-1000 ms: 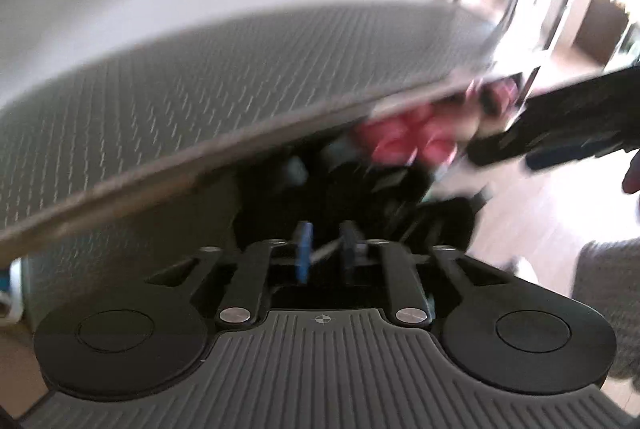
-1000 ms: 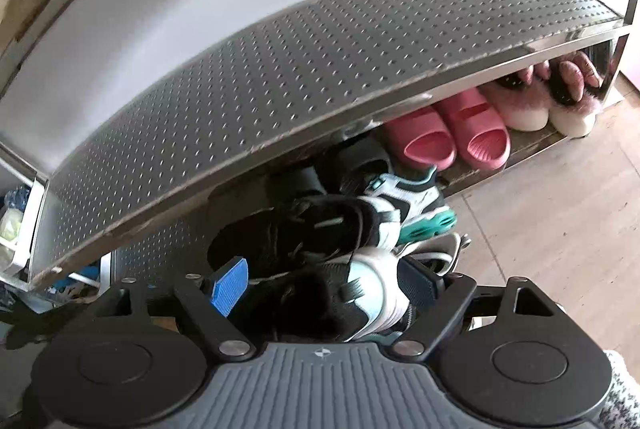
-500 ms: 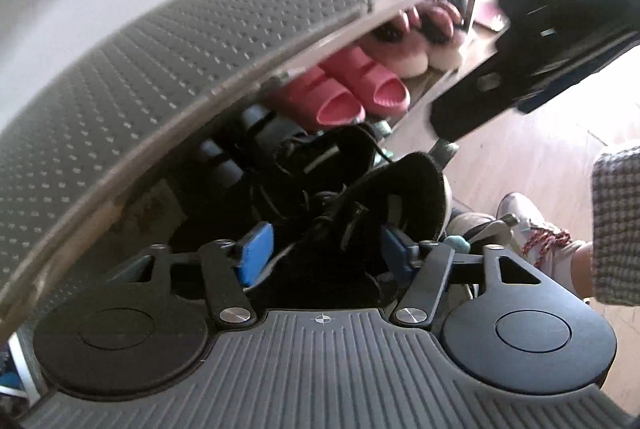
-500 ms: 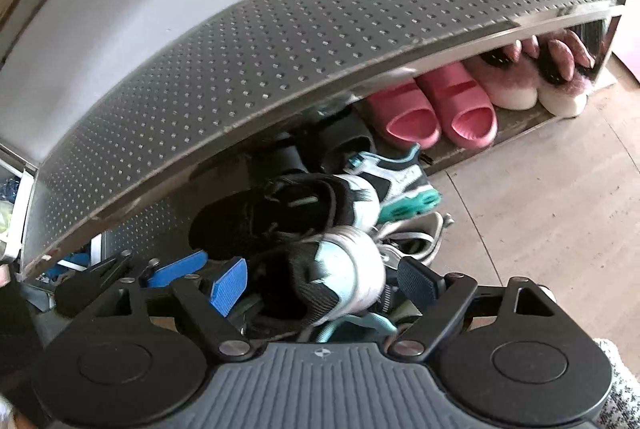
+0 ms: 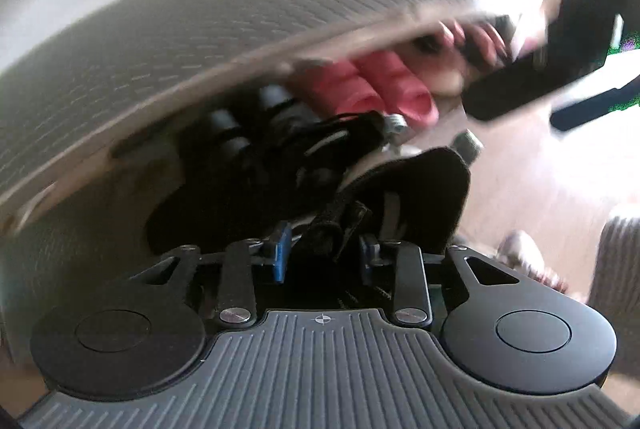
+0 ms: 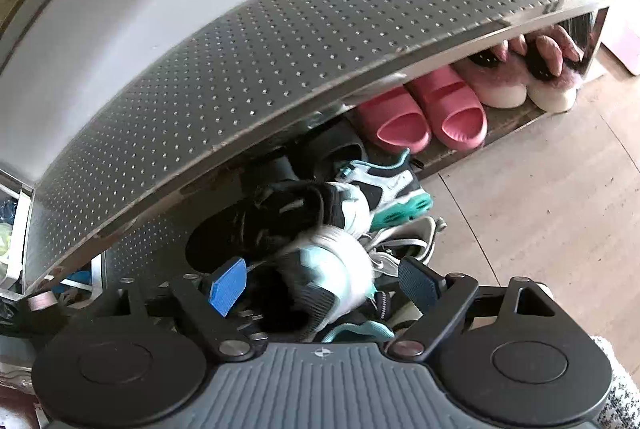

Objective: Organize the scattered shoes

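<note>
Left gripper (image 5: 324,253) jaws seem clamped on the black sneaker's tongue (image 5: 336,229), though blurred; right gripper (image 6: 326,283) jaws released around its heel (image 6: 332,269).

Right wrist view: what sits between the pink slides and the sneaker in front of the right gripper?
In the right wrist view, a white, black and teal sneaker lies between the pink slides and the black-and-mint sneaker, with a dark slipper behind it.
</note>
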